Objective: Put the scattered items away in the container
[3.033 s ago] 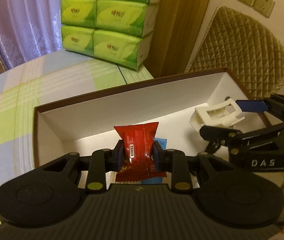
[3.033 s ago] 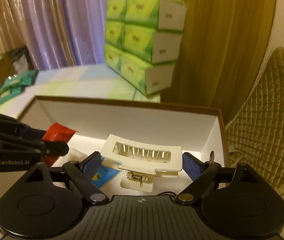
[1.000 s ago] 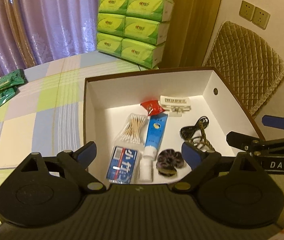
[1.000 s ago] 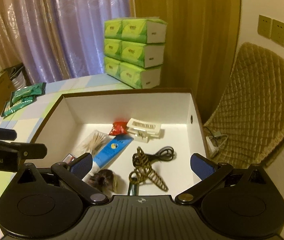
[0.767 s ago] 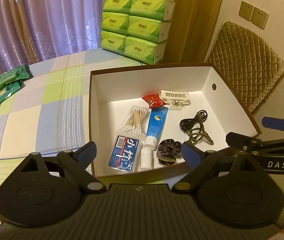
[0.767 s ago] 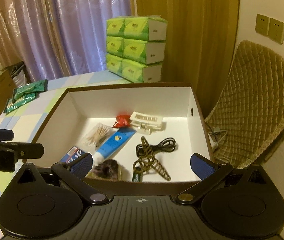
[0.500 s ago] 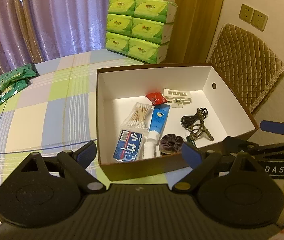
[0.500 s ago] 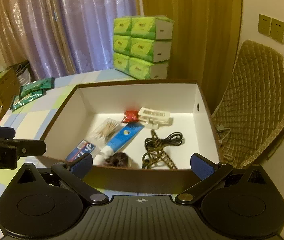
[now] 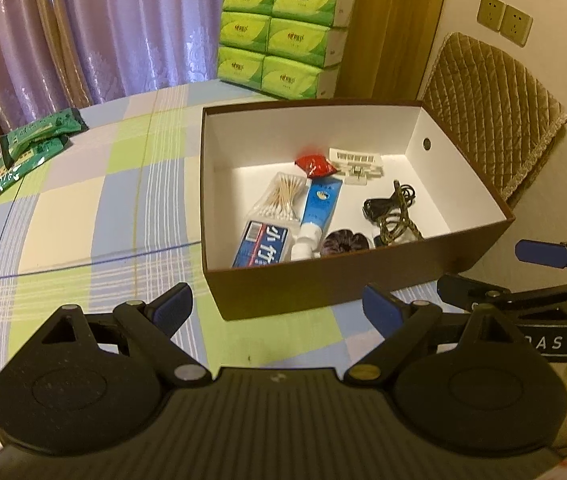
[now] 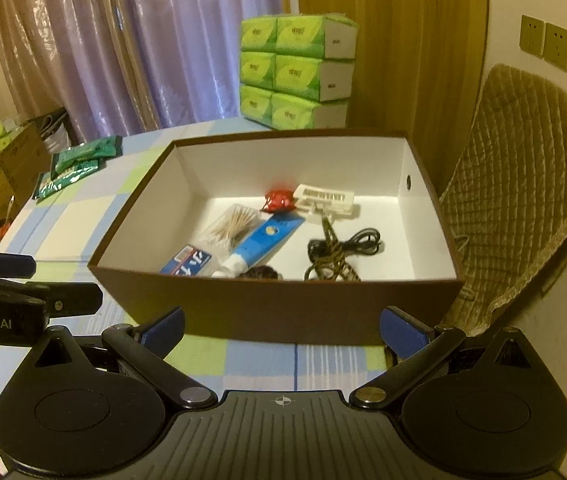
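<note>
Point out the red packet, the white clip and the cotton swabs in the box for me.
red packet (image 9: 315,165), left wrist view, middle of the wrapper
white clip (image 10: 325,197), right wrist view, slotted top face
cotton swabs (image 9: 281,196), left wrist view, middle of the bundle

both wrist cams look fwd over own tongs, left from box (image 9: 355,280) front-left, right from front-centre, sharing box interior.

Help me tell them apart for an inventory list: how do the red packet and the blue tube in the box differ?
The red packet is small and crumpled; the blue tube is long and flat. The packet lies near the box's far wall; the tube stretches toward the near wall, its white cap nearest. They touch at one end and both lie on the box floor.
</note>
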{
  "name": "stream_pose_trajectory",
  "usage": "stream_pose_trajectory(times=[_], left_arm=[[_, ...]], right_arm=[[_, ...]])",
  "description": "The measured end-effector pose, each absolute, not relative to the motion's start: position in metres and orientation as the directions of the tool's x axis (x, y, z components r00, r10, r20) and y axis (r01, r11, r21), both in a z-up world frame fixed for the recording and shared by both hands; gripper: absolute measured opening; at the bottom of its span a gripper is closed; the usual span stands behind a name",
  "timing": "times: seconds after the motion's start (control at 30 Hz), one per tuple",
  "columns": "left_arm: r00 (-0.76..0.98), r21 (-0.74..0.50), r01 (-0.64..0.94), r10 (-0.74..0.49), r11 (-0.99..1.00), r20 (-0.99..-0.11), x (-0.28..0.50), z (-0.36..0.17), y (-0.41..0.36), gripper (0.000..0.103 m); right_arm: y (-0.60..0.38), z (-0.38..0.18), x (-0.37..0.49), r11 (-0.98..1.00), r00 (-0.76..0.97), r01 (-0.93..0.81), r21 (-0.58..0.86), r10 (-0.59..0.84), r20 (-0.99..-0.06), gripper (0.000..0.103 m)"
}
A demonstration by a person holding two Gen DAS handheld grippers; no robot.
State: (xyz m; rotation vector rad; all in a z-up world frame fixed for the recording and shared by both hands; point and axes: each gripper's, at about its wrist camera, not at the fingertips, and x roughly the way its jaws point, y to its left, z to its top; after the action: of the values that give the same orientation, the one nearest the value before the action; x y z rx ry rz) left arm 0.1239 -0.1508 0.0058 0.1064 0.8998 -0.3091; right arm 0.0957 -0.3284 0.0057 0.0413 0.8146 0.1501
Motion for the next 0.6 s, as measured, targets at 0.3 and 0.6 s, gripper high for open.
stream_pose_trajectory(times=[0.3, 0.6], left_arm=[[0.580, -0.037, 0.300, -0.213, 0.953, -0.787, 0.116, 0.002, -0.151, 0.090], [0.574, -0.027, 0.302, -0.205, 0.953, -0.793, 0.108, -0.003, -0.154, 0.090]], right_arm=[[-0.328, 0.002, 0.085, 0.989, 0.672, -0.117, 0.096, 0.150, -0.725, 0.101], [-0.331, -0.003, 0.078, 0.989, 0.662, -0.113, 0.100, 0.150, -0.734, 0.101]])
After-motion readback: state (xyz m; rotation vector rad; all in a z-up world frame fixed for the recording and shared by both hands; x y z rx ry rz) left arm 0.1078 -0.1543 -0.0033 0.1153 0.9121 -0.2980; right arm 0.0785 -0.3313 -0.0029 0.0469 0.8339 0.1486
